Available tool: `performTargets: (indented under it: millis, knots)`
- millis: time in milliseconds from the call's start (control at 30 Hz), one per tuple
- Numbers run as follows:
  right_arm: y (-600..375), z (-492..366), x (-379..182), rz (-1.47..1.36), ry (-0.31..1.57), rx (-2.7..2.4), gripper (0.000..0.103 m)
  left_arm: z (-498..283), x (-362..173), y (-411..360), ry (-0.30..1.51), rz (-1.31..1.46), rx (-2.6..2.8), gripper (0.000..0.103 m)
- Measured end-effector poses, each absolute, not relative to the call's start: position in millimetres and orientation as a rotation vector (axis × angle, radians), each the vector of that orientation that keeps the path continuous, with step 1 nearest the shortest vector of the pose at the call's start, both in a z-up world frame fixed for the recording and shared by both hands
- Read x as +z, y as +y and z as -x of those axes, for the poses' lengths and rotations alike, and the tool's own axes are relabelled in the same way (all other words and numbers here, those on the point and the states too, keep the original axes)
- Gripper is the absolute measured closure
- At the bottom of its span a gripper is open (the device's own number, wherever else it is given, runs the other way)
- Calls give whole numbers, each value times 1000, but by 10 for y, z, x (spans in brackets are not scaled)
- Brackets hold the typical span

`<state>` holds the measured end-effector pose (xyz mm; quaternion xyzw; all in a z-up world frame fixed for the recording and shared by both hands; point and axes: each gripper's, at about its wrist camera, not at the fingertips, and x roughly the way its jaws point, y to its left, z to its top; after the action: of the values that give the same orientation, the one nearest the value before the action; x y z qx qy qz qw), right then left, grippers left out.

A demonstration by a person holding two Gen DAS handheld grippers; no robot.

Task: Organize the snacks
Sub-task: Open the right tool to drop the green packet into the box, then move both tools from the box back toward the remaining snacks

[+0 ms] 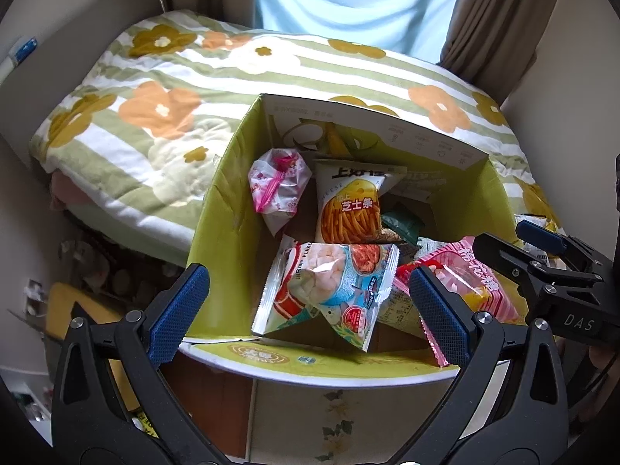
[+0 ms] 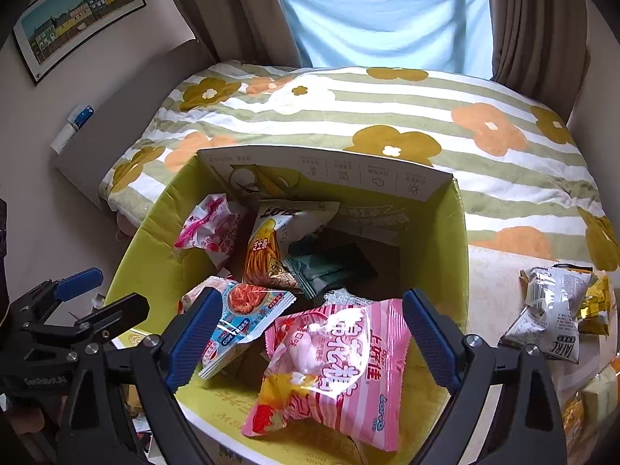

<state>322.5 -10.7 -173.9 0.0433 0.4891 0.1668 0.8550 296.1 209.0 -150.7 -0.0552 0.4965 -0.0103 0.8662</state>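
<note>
An open green cardboard box (image 1: 221, 209) (image 2: 457, 248) holds several snack packets: a shrimp flakes bag (image 1: 329, 286) (image 2: 240, 325), a pink striped marshmallow bag (image 1: 476, 283) (image 2: 337, 364), a yellow cheese sticks bag (image 1: 348, 205) (image 2: 271, 248), a pink-white candy bag (image 1: 279, 190) (image 2: 213, 228) and a dark green packet (image 1: 401, 224) (image 2: 329, 267). My left gripper (image 1: 308, 310) is open and empty above the box's near edge, over the shrimp bag. My right gripper (image 2: 310, 337) is open and empty above the marshmallow bag; it also shows in the left wrist view (image 1: 515, 244).
The box stands beside a bed with a green striped floral blanket (image 1: 193, 89) (image 2: 387, 116). More snack packets (image 2: 554, 310) lie on the surface right of the box. Curtains (image 2: 534, 19) and a window are behind. The left gripper (image 2: 85, 294) shows at the right wrist view's left edge.
</note>
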Motion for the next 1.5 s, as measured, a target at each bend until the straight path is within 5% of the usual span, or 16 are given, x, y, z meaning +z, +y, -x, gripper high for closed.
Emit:
performTargets:
  millis: [733, 1500]
  knots:
    - [-708, -2474, -1187, -139, 909, 163, 10, -2683, -1077, 1340, 916, 31, -302, 1]
    - [-2712, -1937, -1357, -249, 949, -42, 10, -2672, -1267, -598, 981, -2, -444, 1]
